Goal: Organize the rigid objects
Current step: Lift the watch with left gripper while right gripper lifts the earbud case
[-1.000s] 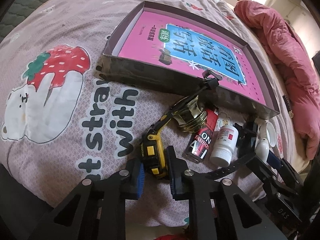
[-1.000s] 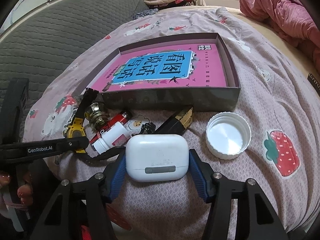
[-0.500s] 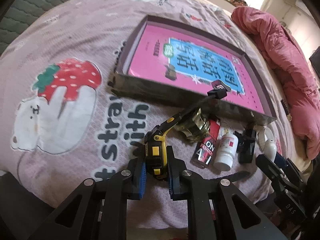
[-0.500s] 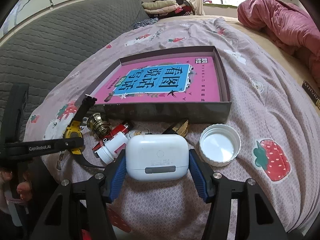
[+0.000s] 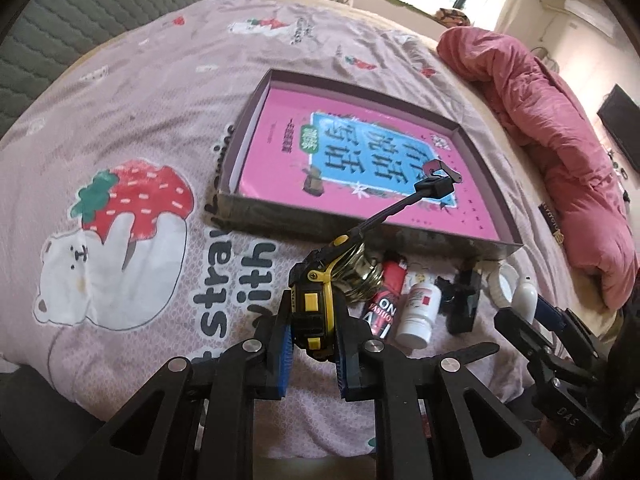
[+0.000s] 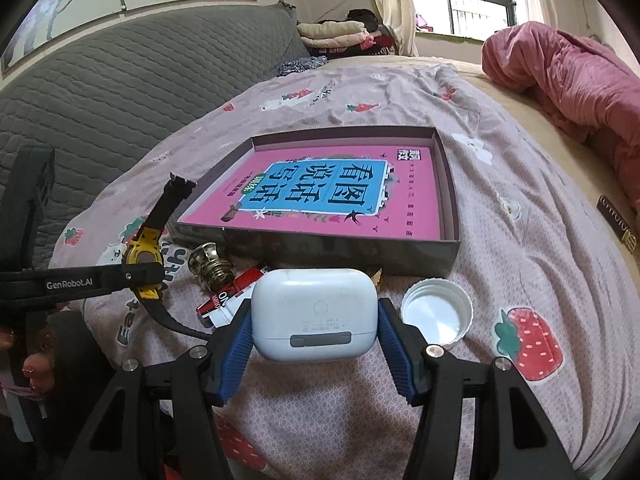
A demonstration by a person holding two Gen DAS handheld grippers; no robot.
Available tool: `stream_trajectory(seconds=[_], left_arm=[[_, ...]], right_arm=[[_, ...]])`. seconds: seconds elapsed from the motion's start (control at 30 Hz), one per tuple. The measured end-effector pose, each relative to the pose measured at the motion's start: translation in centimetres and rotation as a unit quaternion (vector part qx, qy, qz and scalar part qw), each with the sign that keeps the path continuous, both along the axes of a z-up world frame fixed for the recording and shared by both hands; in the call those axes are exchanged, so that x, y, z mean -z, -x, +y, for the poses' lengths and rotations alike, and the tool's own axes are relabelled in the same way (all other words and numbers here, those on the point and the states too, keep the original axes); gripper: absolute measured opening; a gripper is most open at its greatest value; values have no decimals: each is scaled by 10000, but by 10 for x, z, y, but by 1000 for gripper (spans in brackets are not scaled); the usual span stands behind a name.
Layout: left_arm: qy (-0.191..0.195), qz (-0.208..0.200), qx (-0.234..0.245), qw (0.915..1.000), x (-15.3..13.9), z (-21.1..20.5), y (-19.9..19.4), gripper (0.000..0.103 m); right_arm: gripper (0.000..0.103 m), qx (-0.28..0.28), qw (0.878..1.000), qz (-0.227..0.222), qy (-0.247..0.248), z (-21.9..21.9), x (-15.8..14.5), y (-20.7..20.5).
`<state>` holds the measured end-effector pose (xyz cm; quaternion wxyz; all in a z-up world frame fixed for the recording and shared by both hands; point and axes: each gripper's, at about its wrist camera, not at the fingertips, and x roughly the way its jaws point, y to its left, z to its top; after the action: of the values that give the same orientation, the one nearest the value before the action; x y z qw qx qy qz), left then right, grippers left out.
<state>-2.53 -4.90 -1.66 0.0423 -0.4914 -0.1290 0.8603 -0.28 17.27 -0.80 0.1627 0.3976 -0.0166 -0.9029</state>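
One shallow dark box (image 6: 416,254) with a pink book (image 6: 332,196) inside lies on the strawberry-print bedspread (image 5: 120,128). Just before its near wall lie a white cap (image 6: 437,314), a brass knob (image 6: 210,266) and a white bottle (image 5: 418,312). The right gripper (image 6: 315,338) has its jaws closed on a white earbud case (image 6: 315,314). The left gripper (image 5: 313,338) clamps a yellow-and-black watch (image 5: 313,312), lifted off the bedspread, strap pointing toward the box.

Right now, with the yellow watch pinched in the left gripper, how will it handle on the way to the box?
The yellow watch body probably stays put, clamped sideways by the left gripper. Its black strap sticks out stiffly yet may flex and swing. It could snag the box wall.
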Motion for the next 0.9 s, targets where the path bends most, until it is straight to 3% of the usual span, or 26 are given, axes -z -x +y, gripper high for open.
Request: stream_trajectory(seconds=[0.63, 0.9], left_arm=[[245, 715, 121, 9971, -40, 10, 11, 17], [224, 784, 70, 9966, -47, 11, 18, 17]], right_arm=[[59, 235, 9973, 620, -301, -4, -38, -1], [59, 350, 9962, 720, -337, -3, -48, 6]])
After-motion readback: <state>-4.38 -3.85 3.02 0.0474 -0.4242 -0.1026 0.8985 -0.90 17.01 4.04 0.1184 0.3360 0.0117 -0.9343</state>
